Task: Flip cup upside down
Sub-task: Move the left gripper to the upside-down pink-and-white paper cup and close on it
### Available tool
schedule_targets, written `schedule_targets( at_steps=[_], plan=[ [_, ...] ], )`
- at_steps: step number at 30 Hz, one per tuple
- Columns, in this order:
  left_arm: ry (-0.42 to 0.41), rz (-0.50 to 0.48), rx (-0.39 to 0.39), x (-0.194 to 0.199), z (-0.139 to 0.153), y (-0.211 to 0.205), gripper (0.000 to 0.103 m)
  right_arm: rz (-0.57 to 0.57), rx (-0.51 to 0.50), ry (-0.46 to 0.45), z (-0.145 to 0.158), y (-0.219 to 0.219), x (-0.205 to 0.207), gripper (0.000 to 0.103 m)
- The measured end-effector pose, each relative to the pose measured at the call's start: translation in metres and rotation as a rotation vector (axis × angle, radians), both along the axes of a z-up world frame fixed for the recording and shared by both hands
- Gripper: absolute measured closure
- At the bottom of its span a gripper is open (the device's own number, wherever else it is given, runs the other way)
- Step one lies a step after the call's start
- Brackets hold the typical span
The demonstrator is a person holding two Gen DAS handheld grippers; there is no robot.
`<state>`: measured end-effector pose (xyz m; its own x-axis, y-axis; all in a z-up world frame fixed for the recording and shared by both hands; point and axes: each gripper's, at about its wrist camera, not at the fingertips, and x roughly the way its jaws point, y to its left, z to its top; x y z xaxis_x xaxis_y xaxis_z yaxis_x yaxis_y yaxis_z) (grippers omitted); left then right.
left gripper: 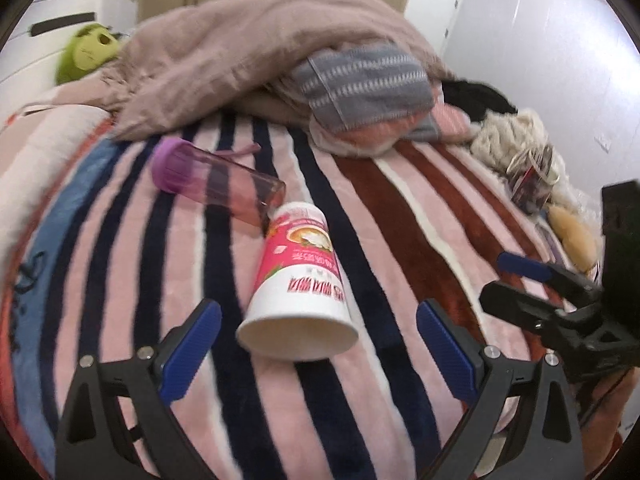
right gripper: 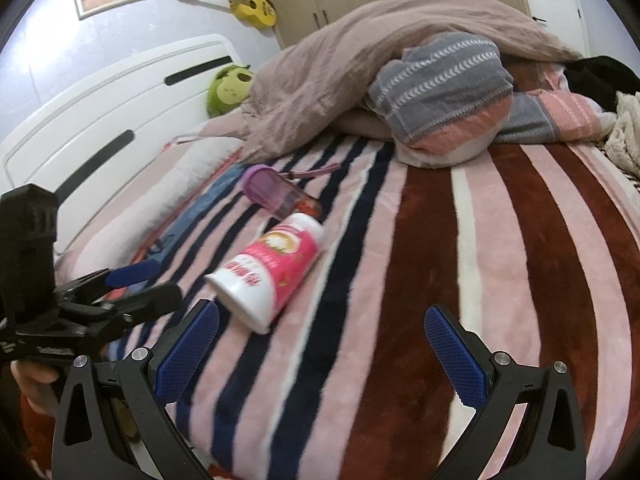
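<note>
A pink and white paper cup (left gripper: 298, 280) lies on its side on the striped blanket (left gripper: 400, 220), its open mouth toward my left gripper. My left gripper (left gripper: 318, 322) is open, its blue pads on either side of the cup's mouth, just short of it. The cup also shows in the right wrist view (right gripper: 272, 272), lying ahead and to the left of my right gripper (right gripper: 320, 320), which is open and empty above the blanket (right gripper: 440, 260). The right gripper (left gripper: 516, 276) shows at the right edge of the left wrist view, and the left gripper (right gripper: 148, 280) at the left of the right wrist view.
A purple-lidded clear bottle (left gripper: 212, 178) lies on its side just beyond the cup, touching its base; it also shows in the right wrist view (right gripper: 280, 194). A heaped duvet and folded blankets (left gripper: 280, 72) fill the far end of the bed. A white headboard (right gripper: 100, 112) stands at left.
</note>
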<state>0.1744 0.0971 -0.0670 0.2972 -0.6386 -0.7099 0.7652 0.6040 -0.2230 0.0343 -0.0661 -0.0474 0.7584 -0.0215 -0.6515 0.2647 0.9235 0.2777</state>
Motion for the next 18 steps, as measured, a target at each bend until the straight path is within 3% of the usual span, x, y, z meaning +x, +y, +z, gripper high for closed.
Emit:
schedule_targets(
  at_steps=[3,6,8,10,18],
  plan=[
    [0.002,-0.005,0.069,0.014,-0.02,-0.025,0.007,-0.014,-0.025,0.024,-0.005,-0.009,0.011,0.0],
    [0.014,-0.008,0.104,0.021,-0.031,-0.036,0.016,-0.018,-0.042,0.034,-0.007,-0.013,0.019,0.0],
    [0.028,-0.009,0.115,0.025,-0.037,-0.041,0.028,-0.021,-0.051,0.04,-0.009,-0.015,0.022,0.0],
    [0.039,-0.014,0.116,0.026,-0.04,-0.041,0.032,-0.021,-0.052,0.044,-0.011,-0.014,0.024,0.0],
    [0.049,-0.018,0.096,0.021,-0.036,-0.026,0.033,-0.016,-0.06,0.055,-0.012,-0.01,0.029,0.0]
  ],
)
